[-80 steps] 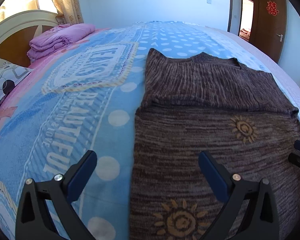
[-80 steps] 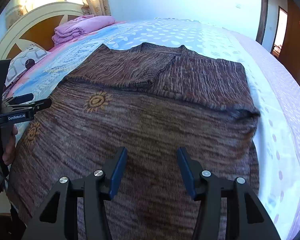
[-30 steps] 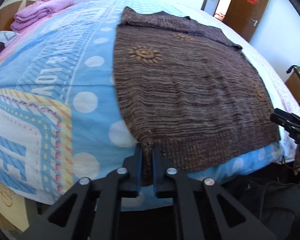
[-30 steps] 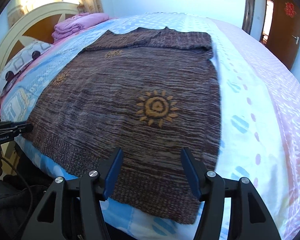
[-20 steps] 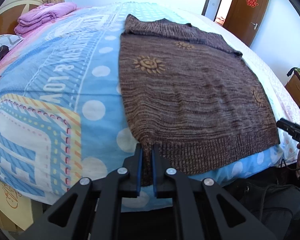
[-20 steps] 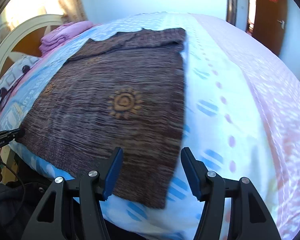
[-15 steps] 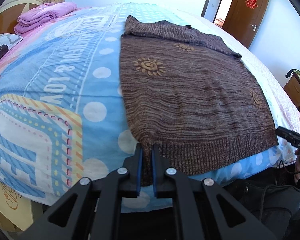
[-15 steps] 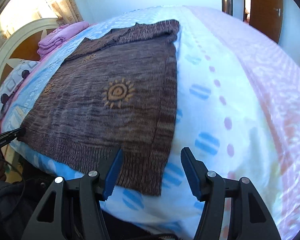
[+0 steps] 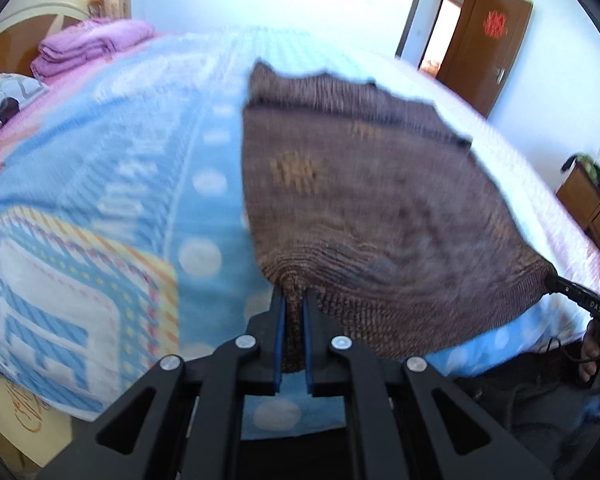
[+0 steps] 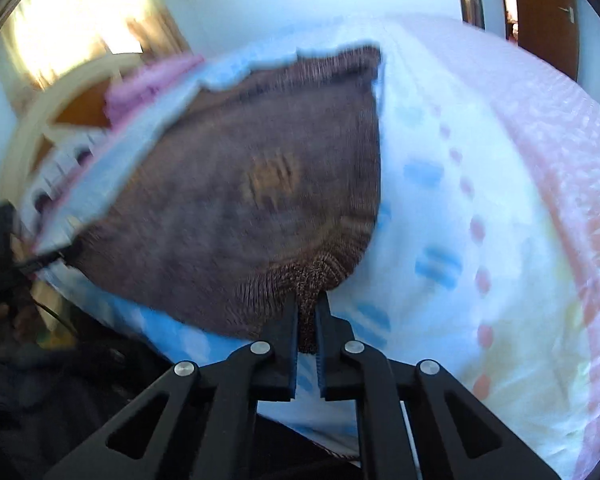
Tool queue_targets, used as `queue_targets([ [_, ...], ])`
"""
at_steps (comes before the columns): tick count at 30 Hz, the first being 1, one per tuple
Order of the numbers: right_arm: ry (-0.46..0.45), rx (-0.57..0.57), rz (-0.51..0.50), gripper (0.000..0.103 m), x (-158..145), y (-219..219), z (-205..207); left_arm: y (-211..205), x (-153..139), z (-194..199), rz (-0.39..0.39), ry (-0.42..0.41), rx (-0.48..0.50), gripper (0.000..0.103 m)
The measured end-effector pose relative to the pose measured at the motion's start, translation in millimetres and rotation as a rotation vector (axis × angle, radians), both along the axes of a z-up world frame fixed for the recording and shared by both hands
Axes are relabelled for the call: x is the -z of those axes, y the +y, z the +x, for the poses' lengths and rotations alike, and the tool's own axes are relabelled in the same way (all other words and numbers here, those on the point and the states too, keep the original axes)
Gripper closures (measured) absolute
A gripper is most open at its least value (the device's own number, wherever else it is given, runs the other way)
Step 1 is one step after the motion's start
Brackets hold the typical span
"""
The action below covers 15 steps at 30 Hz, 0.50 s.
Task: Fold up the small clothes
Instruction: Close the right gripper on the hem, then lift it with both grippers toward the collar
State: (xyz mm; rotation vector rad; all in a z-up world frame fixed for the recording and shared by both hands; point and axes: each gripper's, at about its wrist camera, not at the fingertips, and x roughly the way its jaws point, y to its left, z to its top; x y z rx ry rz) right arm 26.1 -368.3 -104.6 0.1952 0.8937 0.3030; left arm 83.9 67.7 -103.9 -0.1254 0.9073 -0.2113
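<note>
We find the brown sweater [image 9: 364, 208] spread on the bed [image 9: 112, 184], hem nearest us. Left hand-held gripper [image 9: 293, 304] clamps the hem corner at 6 o'clock; right hand-held gripper [image 10: 307, 312] likewise. Risk — uneven lifting could skew the fold or slip the knit free.

The brown knitted sweater [image 9: 364, 208] lies on the blue patterned bedspread [image 9: 112, 184]; folded pink bedding [image 9: 88, 46] sits far left by the headboard [image 10: 52, 120].

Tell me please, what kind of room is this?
Most likely a bedroom in a home. A wide bed with a curved headboard fills the view, folded pink bedding lies near its head, and a wooden door stands at the back.
</note>
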Motion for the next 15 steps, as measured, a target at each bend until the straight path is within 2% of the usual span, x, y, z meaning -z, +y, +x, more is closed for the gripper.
queue_targets([
  [4,-0.134,0.022,0.06,0.097,-35.6,-9.5,-9.4,5.8,-22.6,2.4,-0.023,-0.059,-0.001,0.095],
  [15,-0.225,0.042,0.12,0.097,-72.3,-11.5,23.0,2.2,-54.5,46.2,-0.068,-0.138,0.011,0.095],
])
